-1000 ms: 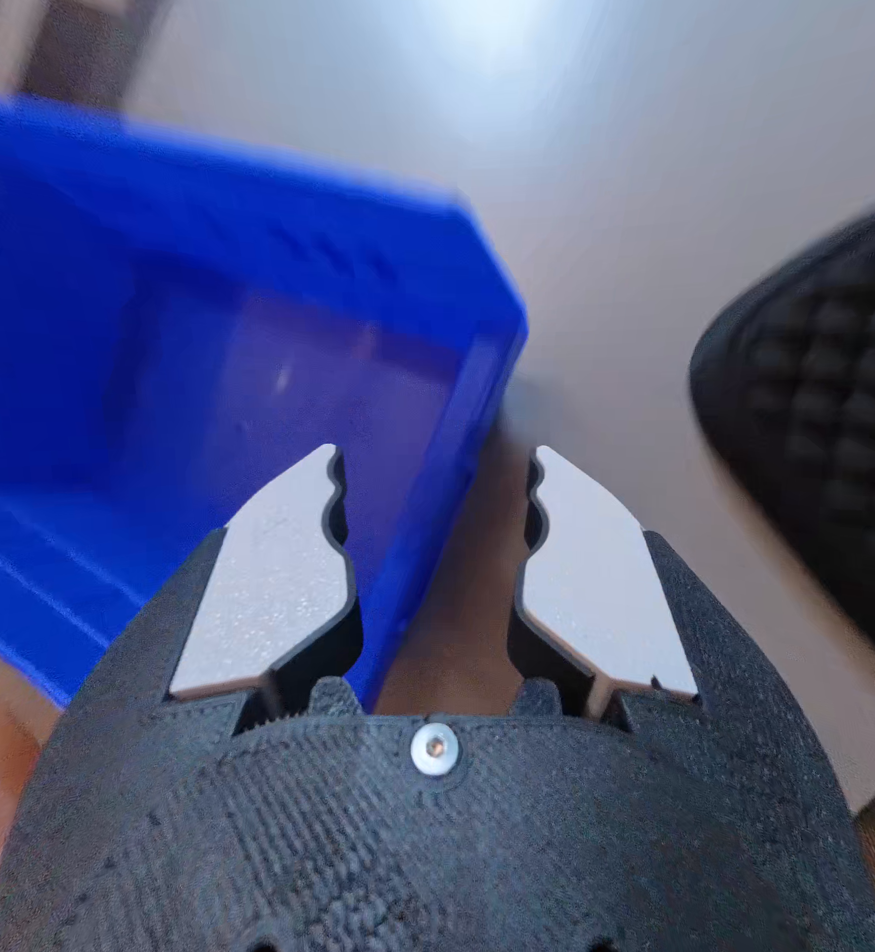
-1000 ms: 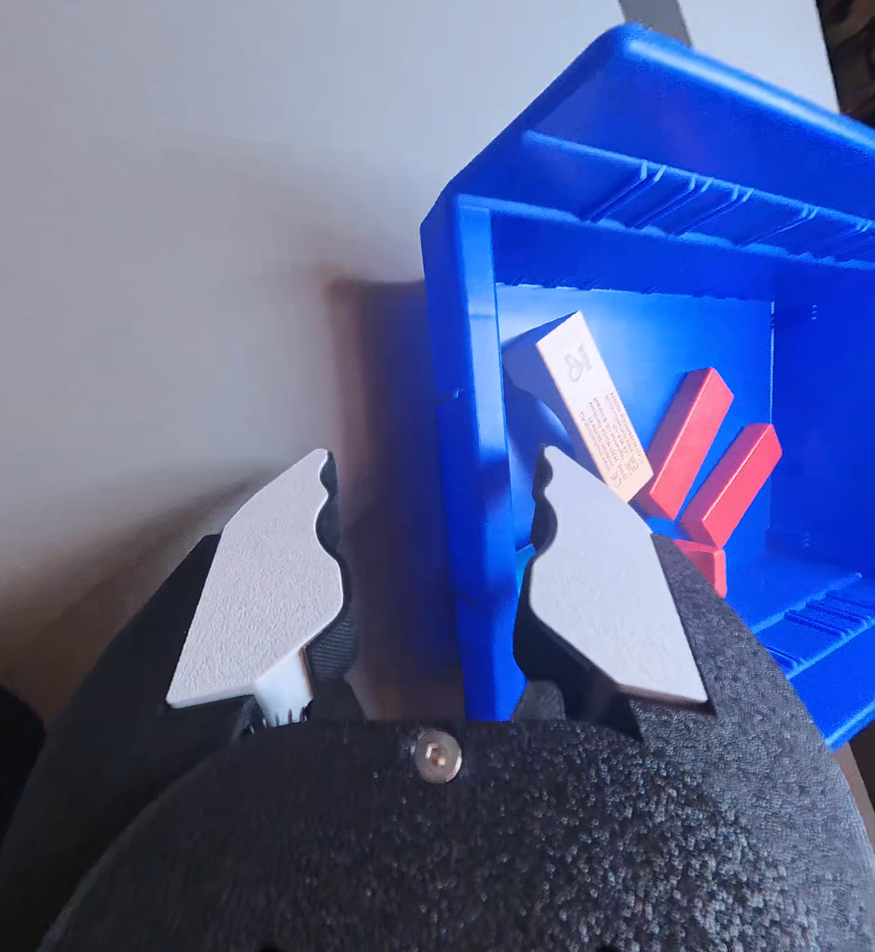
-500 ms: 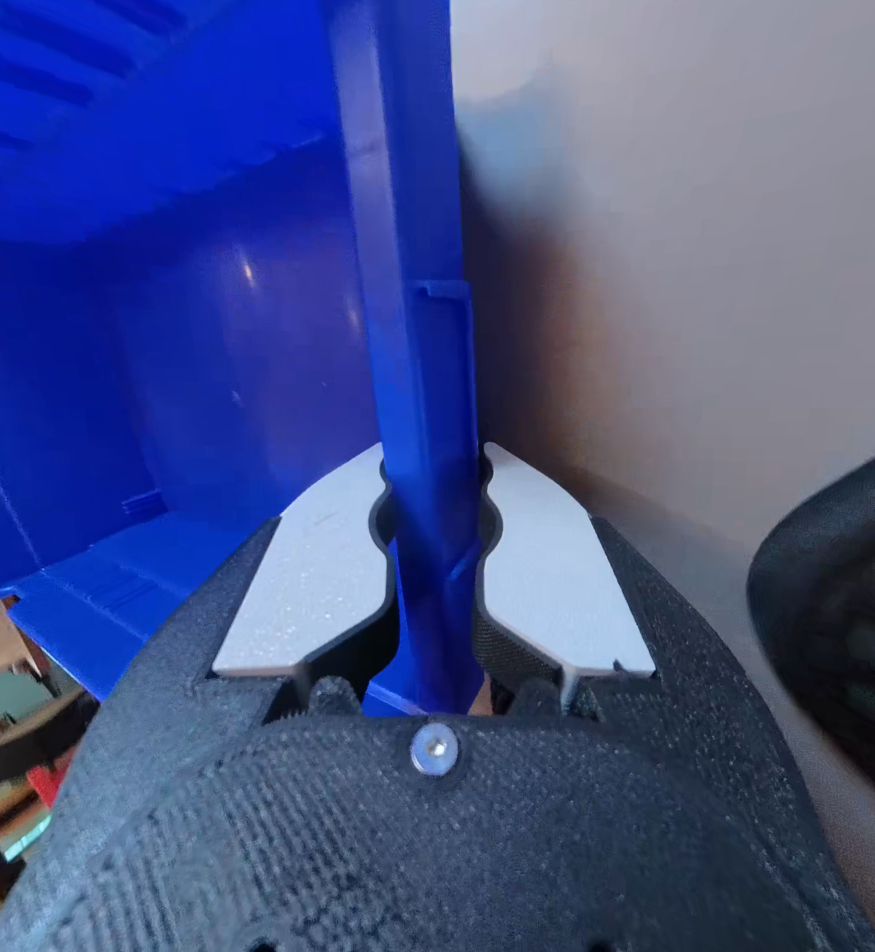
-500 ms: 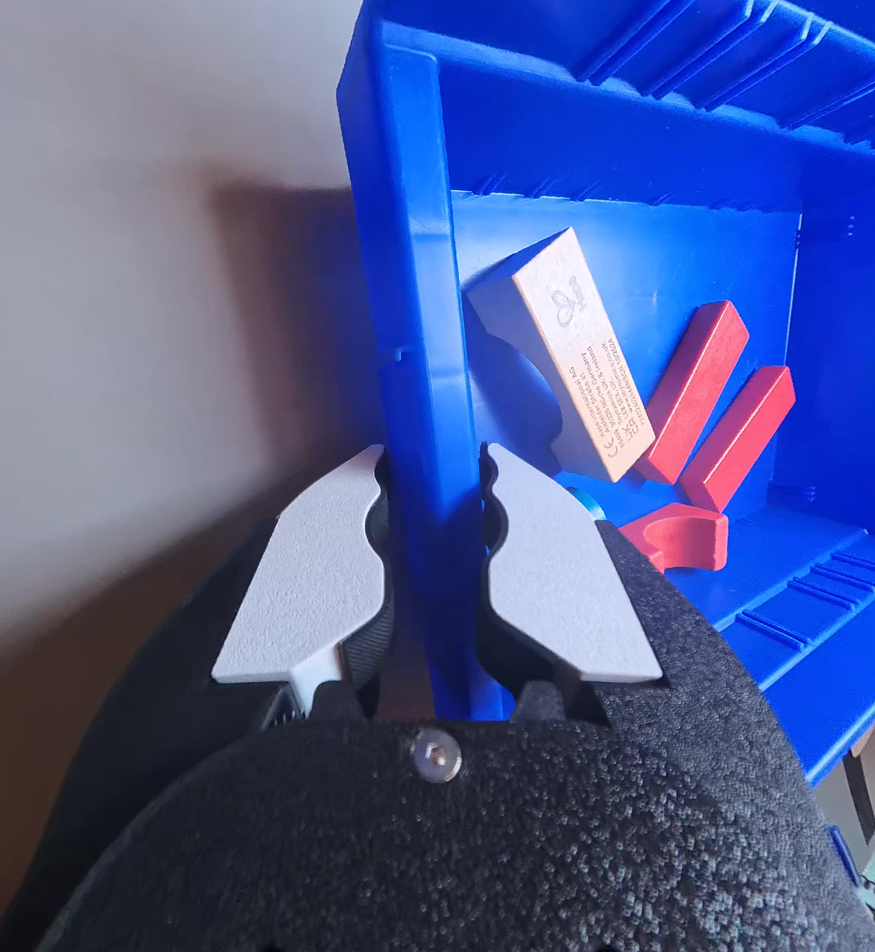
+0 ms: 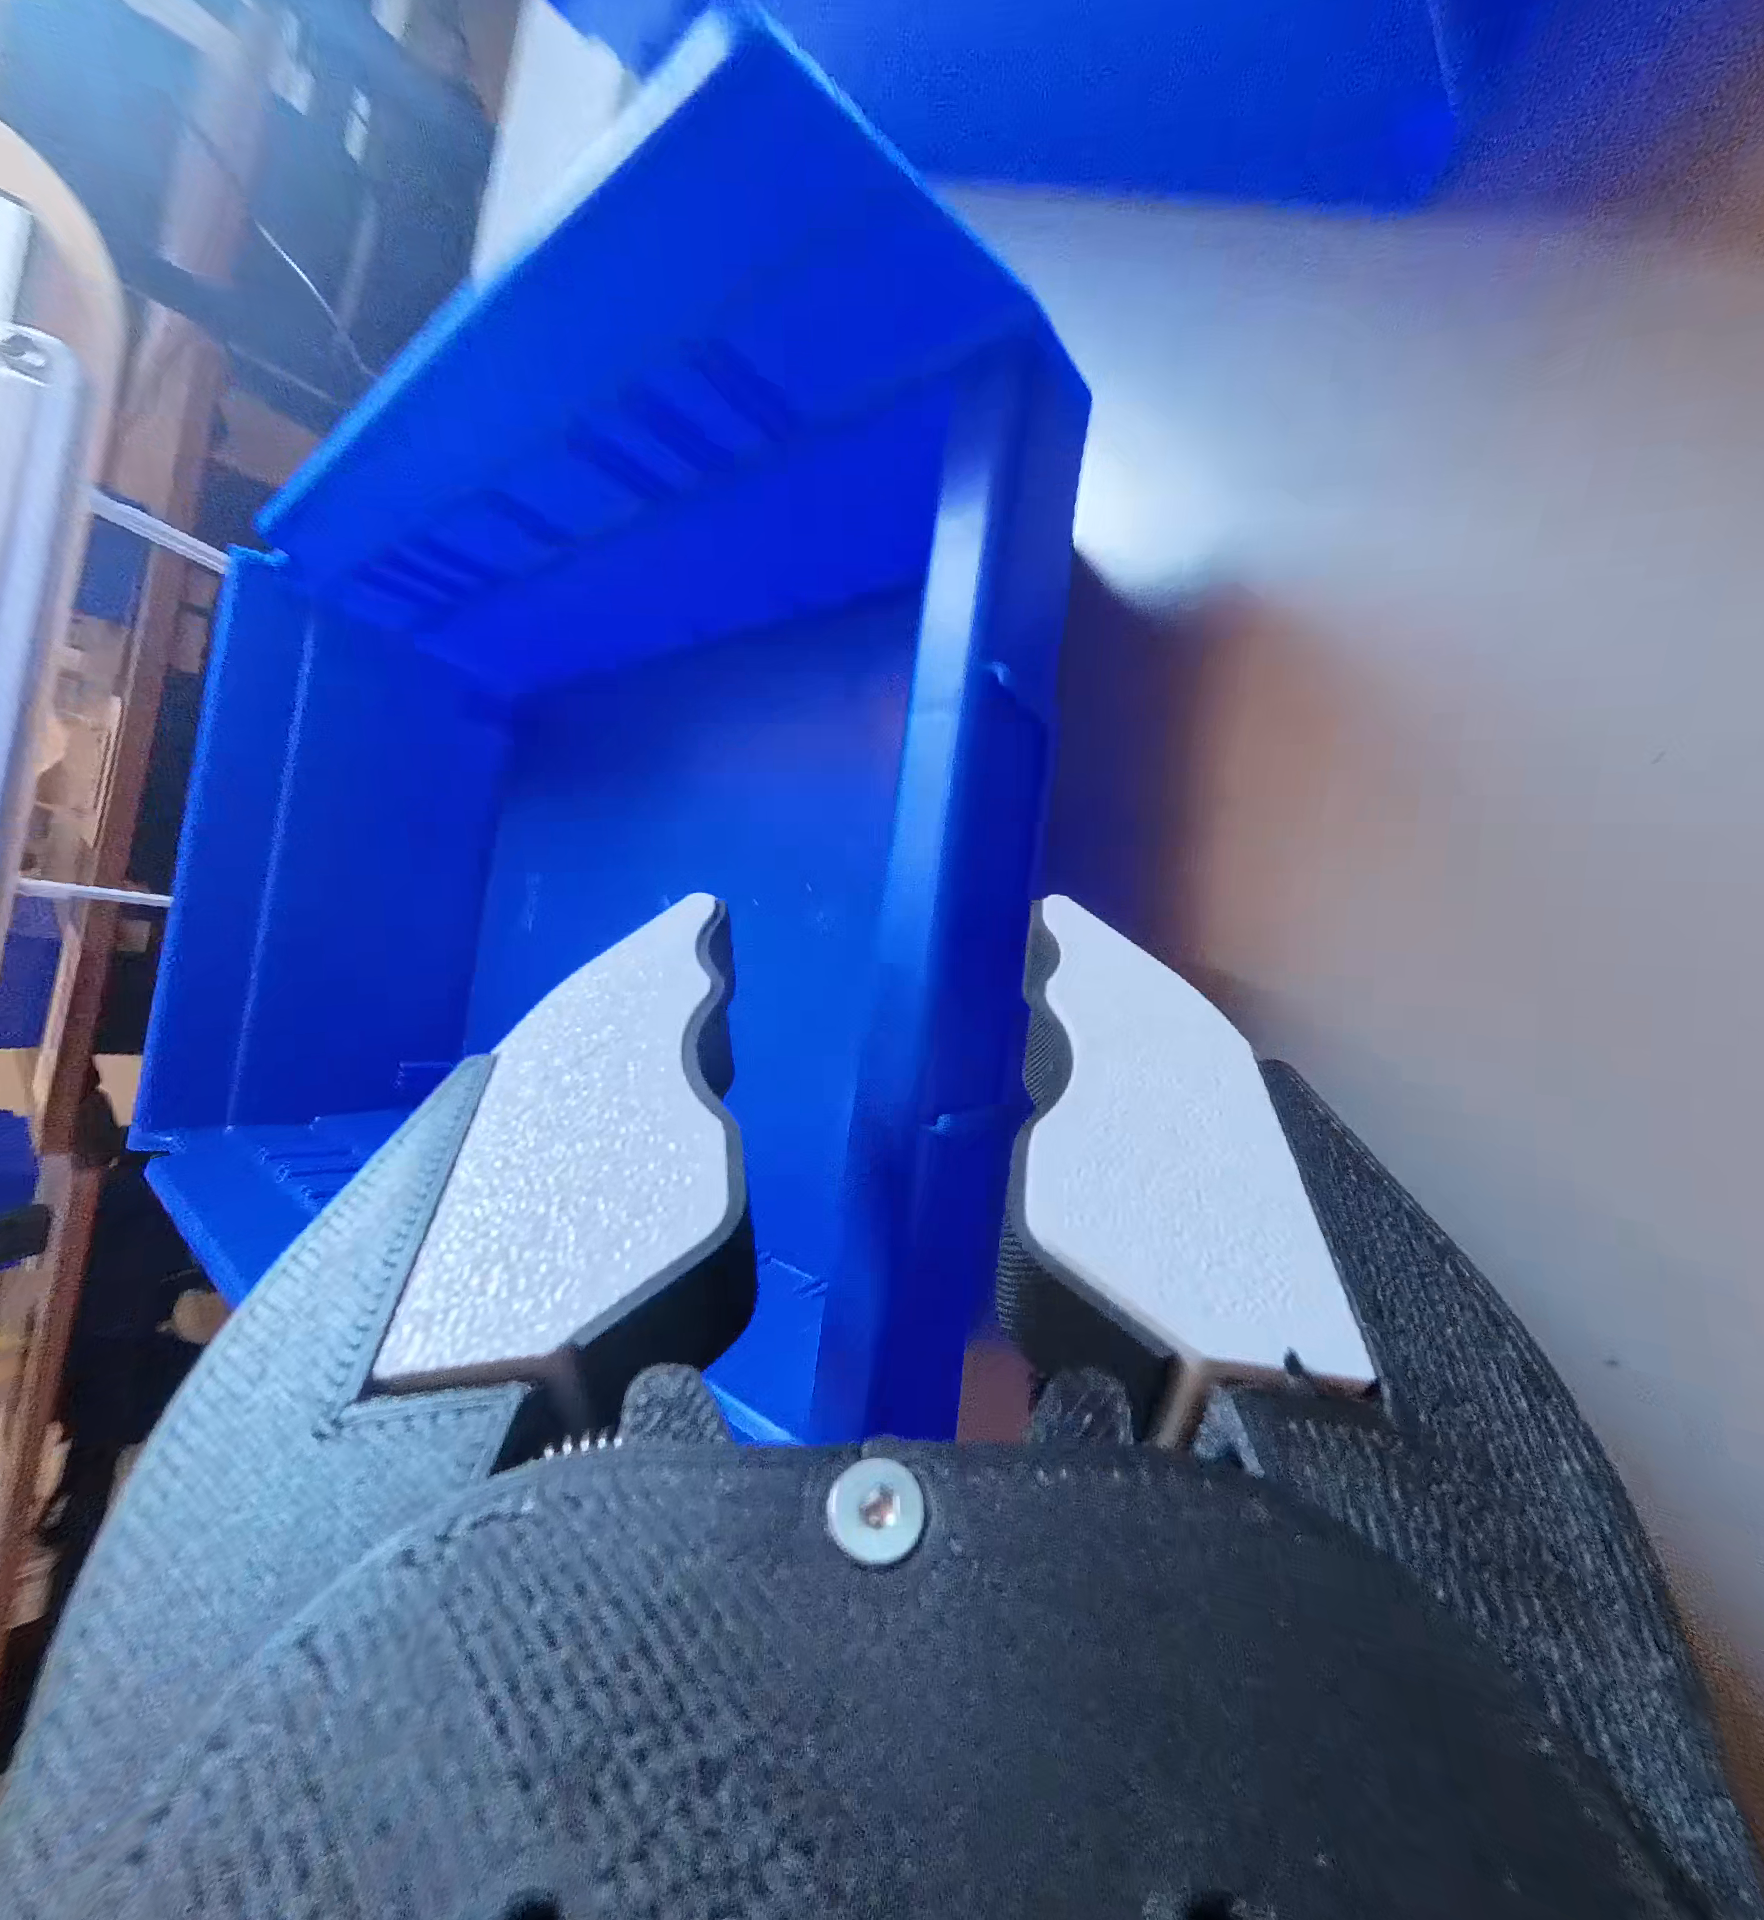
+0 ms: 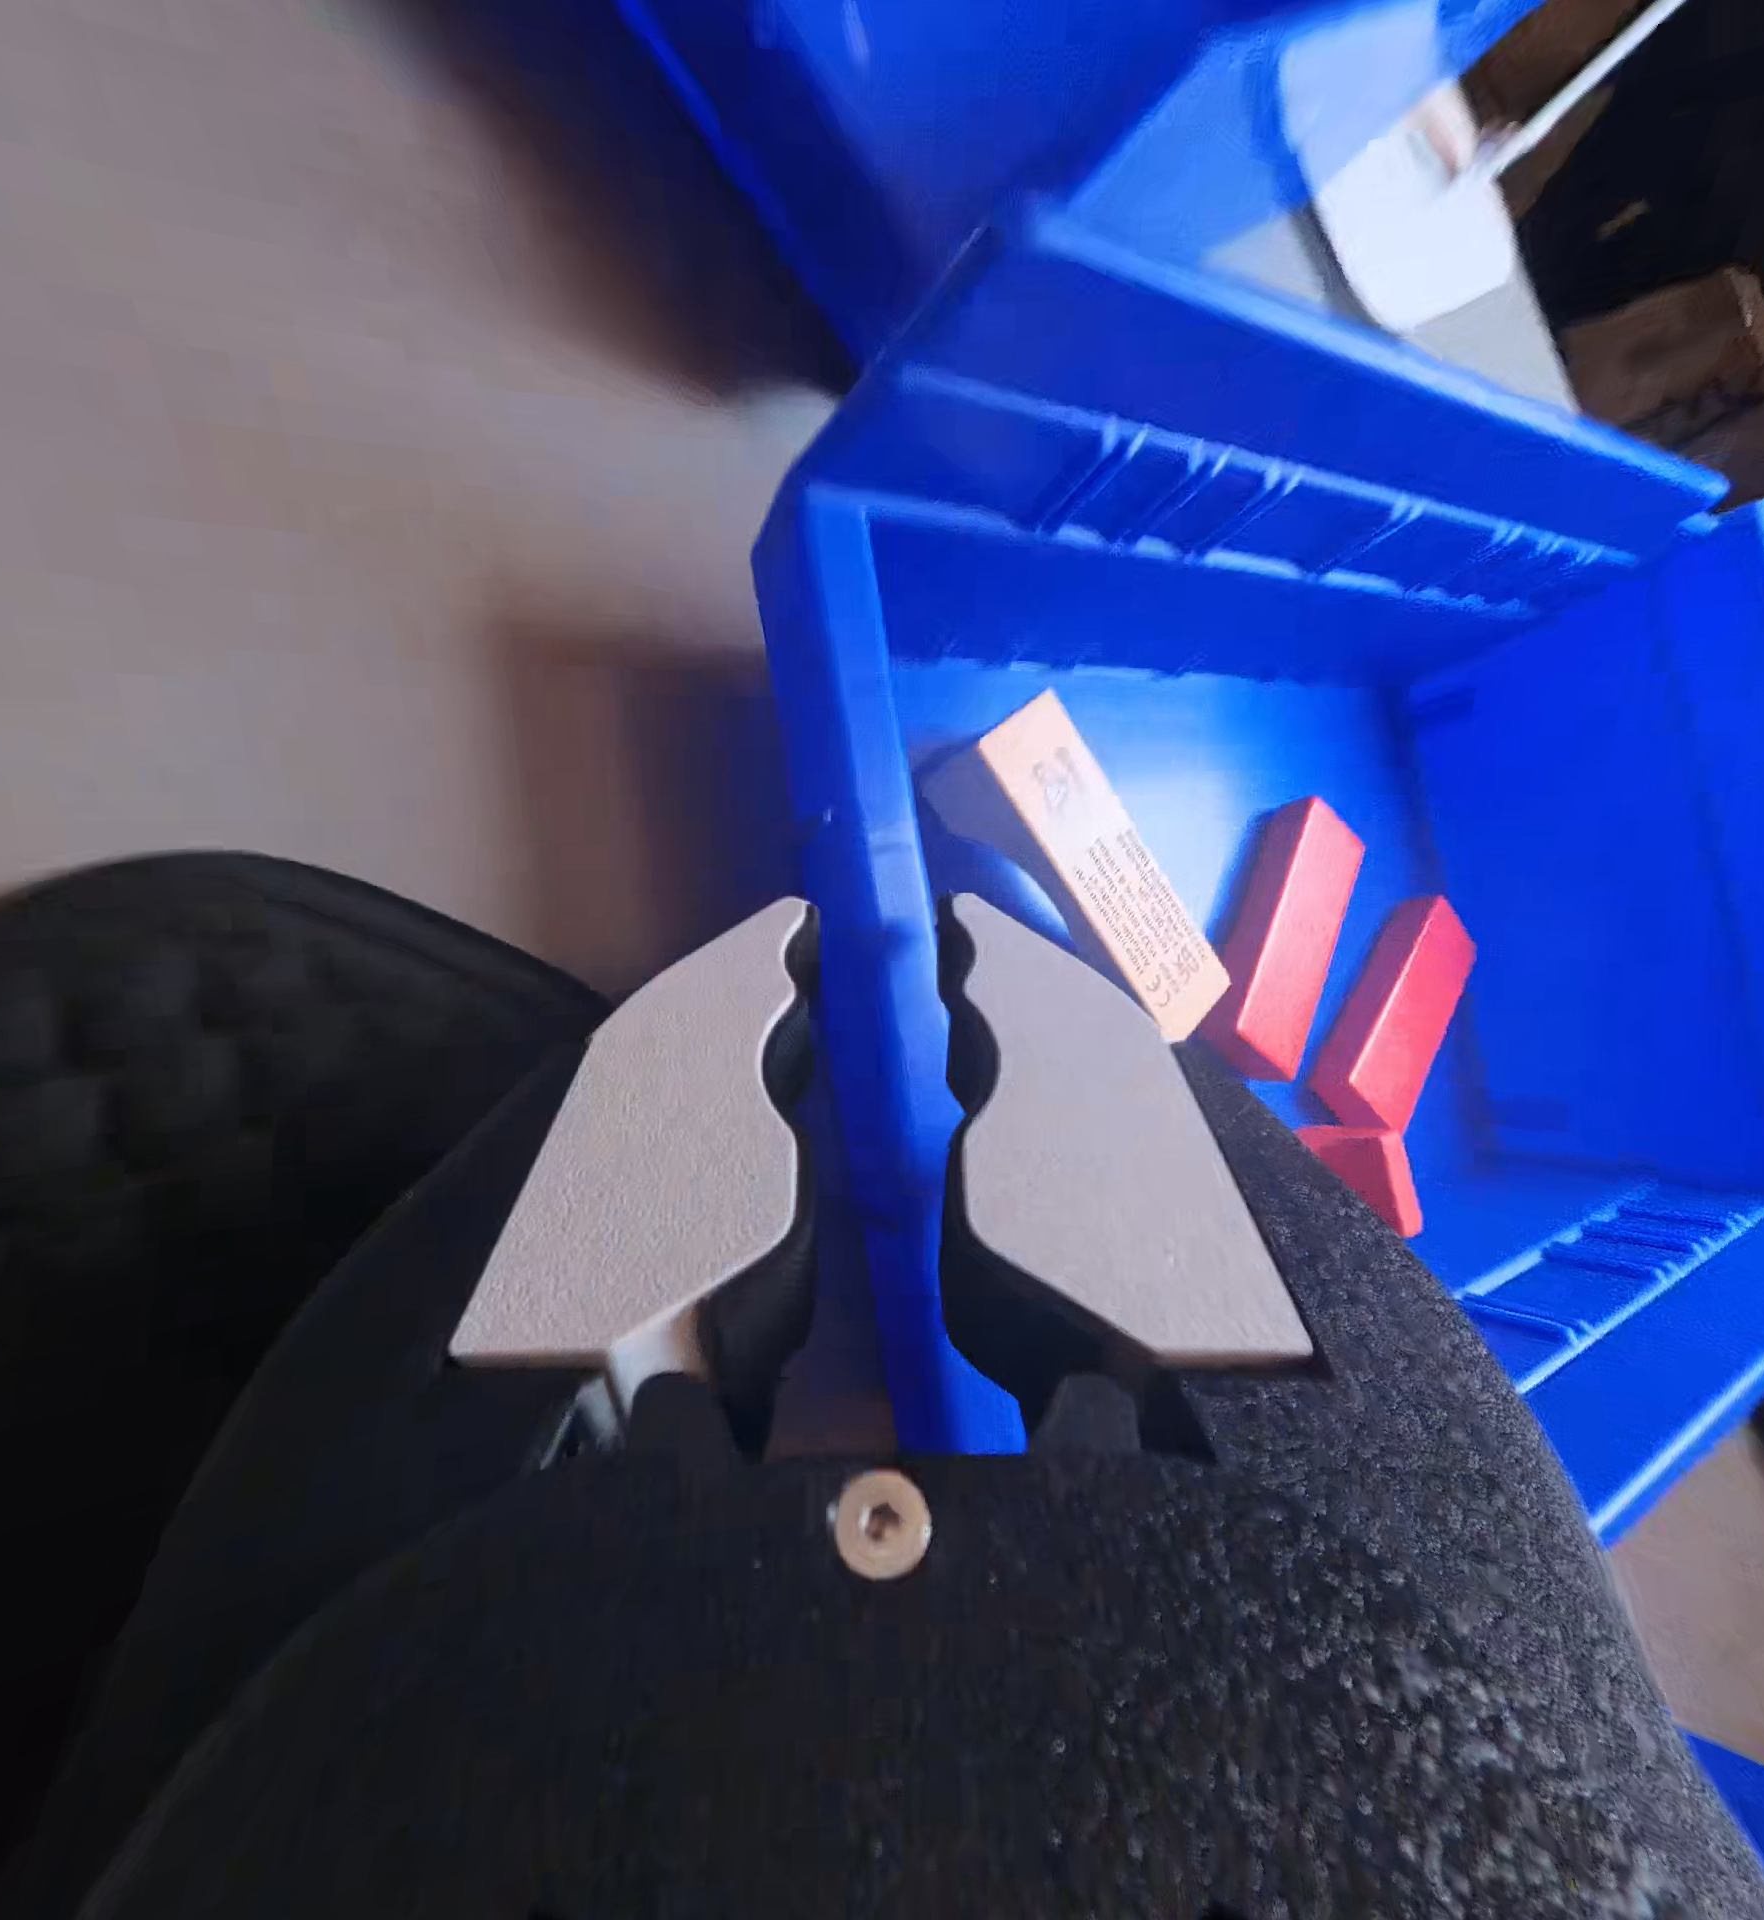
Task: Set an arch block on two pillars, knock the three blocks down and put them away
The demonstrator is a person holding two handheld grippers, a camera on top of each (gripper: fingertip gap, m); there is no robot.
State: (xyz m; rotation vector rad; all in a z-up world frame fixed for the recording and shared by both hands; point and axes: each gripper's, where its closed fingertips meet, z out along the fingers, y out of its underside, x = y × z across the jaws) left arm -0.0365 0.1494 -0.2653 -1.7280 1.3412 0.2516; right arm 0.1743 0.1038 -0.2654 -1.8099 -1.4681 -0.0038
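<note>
While the blue plastic bin (image 6: 1584,935) hangs tilted | right tongs (image 6: 876,920) clamp its side wall, which runs toward 12 o'clock | natural wooden arch block (image 6: 1106,873) and red wooden pillar blocks (image 6: 1345,977) inside at 1 o'clock | left tongs (image 5: 876,920) wide, astride opposite wall, not gripping.

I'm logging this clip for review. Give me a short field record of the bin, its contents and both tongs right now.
bin: blue bin, tilted
contents: wooden arch block, two red bar blocks, red arch piece
left tongs: open, astride a bin side wall
right tongs: shut on the other side wall
behind: pale wall
</note>
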